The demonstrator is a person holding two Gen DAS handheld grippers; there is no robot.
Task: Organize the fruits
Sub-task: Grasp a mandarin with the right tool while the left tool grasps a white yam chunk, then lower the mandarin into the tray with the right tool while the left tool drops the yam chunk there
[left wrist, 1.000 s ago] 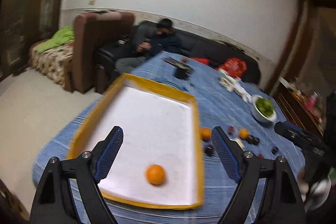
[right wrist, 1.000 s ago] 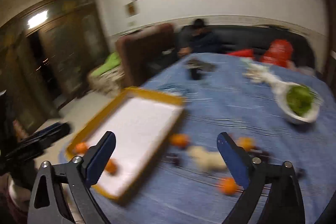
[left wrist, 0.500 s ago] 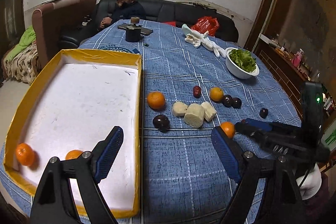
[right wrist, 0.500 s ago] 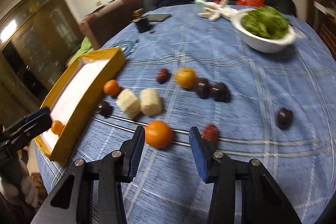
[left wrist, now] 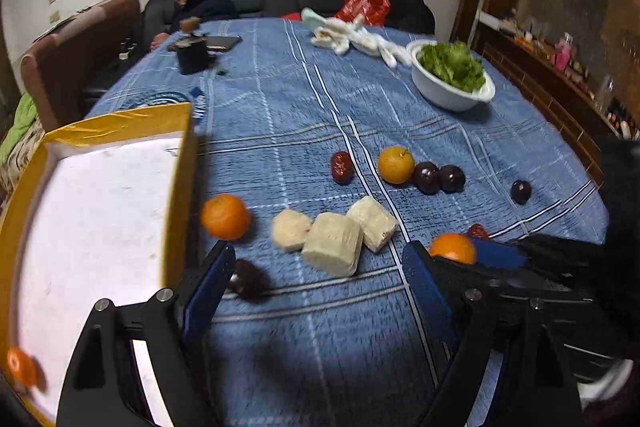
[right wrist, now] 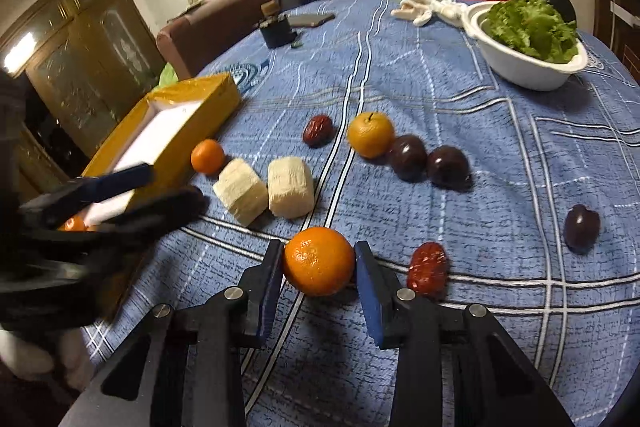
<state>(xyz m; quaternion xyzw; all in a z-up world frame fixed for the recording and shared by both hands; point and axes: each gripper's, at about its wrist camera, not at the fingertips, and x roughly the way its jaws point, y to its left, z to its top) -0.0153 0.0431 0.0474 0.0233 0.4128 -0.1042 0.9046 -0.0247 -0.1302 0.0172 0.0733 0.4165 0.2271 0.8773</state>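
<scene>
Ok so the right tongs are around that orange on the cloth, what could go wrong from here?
1. The right tongs grip the round orange only at its sides, so it could slip and roll when lifted.
2. A red date lies just beside the right-hand pad and may get nudged.
3. The left tongs hang open between this spot and the yellow tray, so the two tools might collide on the way over.

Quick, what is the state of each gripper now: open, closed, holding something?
Left gripper: open, holding nothing.
Right gripper: closed on the orange, which sits on the tablecloth.
</scene>
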